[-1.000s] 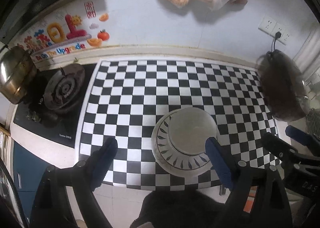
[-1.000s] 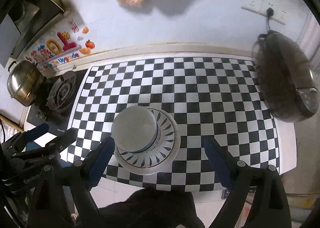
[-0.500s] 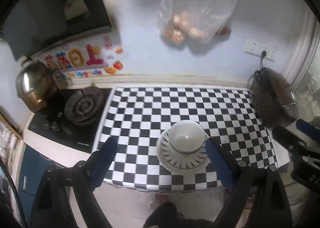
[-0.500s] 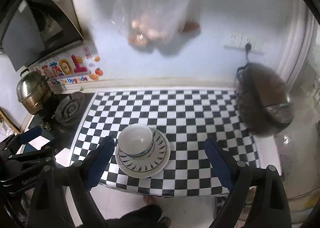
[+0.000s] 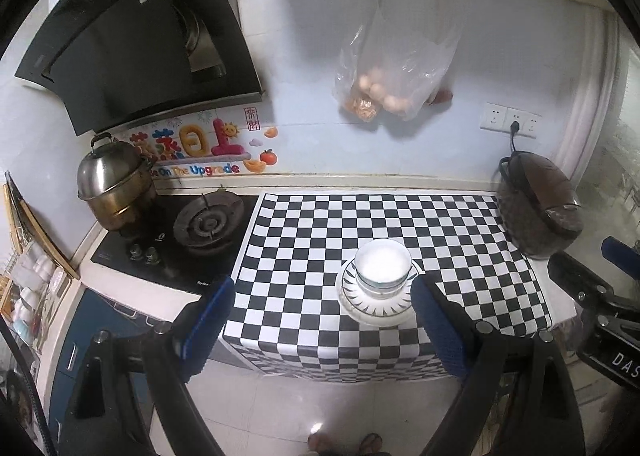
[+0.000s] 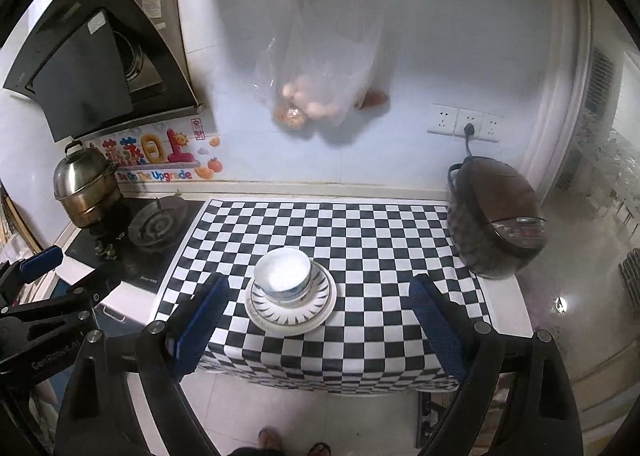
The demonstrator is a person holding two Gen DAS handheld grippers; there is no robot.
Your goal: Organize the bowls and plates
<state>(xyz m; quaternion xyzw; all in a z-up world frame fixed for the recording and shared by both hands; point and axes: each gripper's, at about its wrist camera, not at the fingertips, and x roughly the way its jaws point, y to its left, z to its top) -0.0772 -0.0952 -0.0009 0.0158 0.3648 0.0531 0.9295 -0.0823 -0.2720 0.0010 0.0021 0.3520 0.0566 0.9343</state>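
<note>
Sitting upright: bowl (image 5: 383, 265) on plate (image 5: 376, 306), near front of checkered surface (image 5: 360, 224). Hanging clear, well back: left claw (image 5: 322, 326) and right claw (image 6: 320, 322), both spread, empty. Advising keeping clear, avoiding nudging the stack.

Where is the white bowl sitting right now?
In both wrist views the white bowl stands upright on the patterned white plate, near the front edge of the black-and-white checkered counter mat, between the gas stove and the brown rice cooker.
</note>
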